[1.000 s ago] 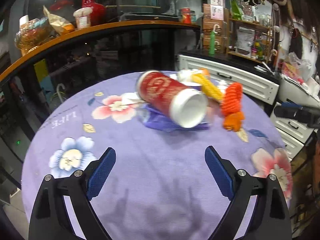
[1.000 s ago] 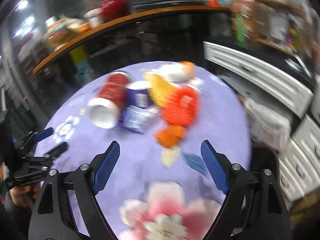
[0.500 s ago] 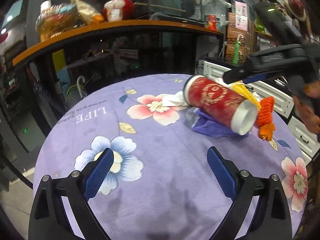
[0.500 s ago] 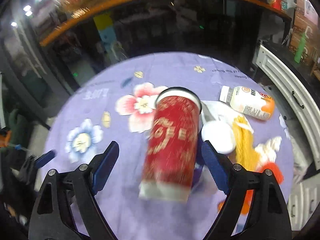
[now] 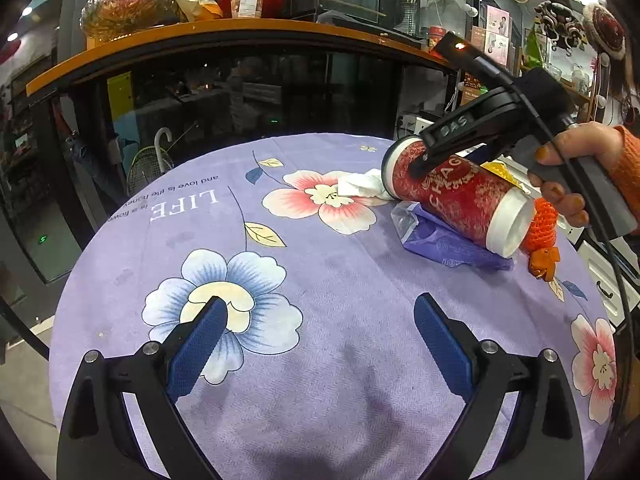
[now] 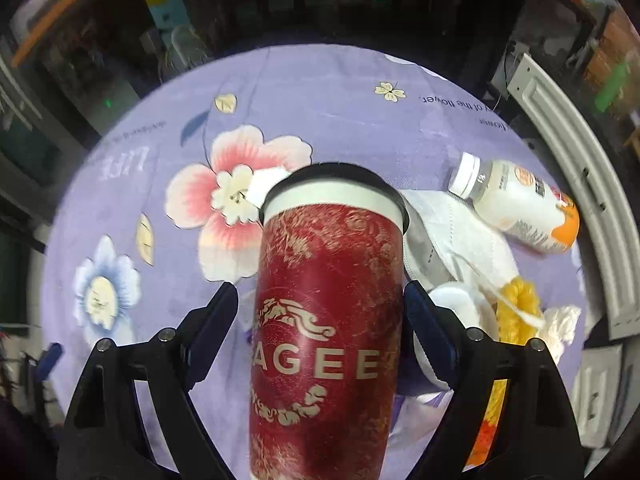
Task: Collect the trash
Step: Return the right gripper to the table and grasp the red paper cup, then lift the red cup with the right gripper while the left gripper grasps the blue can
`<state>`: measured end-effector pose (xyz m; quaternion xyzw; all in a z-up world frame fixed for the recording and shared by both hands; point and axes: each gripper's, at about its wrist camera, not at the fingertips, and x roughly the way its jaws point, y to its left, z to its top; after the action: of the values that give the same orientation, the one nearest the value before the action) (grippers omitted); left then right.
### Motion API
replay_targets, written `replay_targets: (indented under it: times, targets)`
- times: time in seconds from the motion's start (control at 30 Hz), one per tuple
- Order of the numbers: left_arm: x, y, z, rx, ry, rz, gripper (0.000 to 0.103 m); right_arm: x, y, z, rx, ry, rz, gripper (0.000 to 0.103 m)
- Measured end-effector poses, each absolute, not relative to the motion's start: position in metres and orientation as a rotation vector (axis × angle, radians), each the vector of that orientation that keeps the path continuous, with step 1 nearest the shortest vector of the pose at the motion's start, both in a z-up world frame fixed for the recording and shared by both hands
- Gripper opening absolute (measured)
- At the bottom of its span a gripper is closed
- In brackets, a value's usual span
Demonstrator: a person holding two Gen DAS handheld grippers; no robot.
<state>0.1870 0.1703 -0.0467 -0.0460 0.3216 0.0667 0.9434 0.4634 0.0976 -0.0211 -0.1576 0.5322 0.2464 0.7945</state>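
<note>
A red paper cup (image 6: 326, 312) lies on its side on the purple flowered tablecloth (image 5: 280, 168), resting on a purple wrapper (image 5: 448, 244). My right gripper (image 6: 320, 316) is open and straddles the cup, with the right pad touching its side and a small gap at the left pad. It also shows in the left wrist view (image 5: 424, 160), over the cup (image 5: 452, 196). My left gripper (image 5: 320, 340) is open and empty above the table's near part.
Other trash lies around the cup: a white and orange bottle (image 6: 516, 204), a white mask (image 6: 452, 240), yellow netting (image 6: 516, 308), orange netting (image 5: 542, 224) and a crumpled tissue (image 5: 362, 186). A counter with dark glass (image 5: 240, 80) stands behind; white drawers (image 6: 560, 152) stand right.
My right gripper has swung over the trash pile and come down around the red cup. My left gripper has drawn back toward the table's near left side.
</note>
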Motion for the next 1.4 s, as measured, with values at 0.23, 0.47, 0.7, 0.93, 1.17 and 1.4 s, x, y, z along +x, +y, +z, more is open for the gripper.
replay_targets:
  times: [0.23,0.47,0.7,0.93,1.17,1.4]
  targets:
    - [0.189,0.169,-0.050,-0.104,0.666,0.135,0.093,0.468,0.106,-0.038,-0.429,1.161,0.493,0.079]
    - [0.194,0.166,-0.050,-0.105,0.672,0.129,0.093,0.449,0.086,-0.007,-0.298,1.064,0.588,0.079]
    - [0.208,0.142,-0.046,-0.050,0.686,0.078,0.093,0.413,0.029,0.047,-0.137,0.905,0.662,0.078]
    - [0.230,0.107,-0.042,0.002,0.696,-0.003,0.093,0.375,-0.054,0.076,0.021,0.778,0.654,0.078]
    - [0.280,0.068,-0.026,0.050,0.724,-0.067,0.093,0.347,-0.118,0.085,0.071,0.701,0.584,0.078]
    - [0.348,0.024,-0.031,0.166,0.798,-0.073,0.093,0.320,-0.159,0.074,0.065,0.678,0.531,0.078]
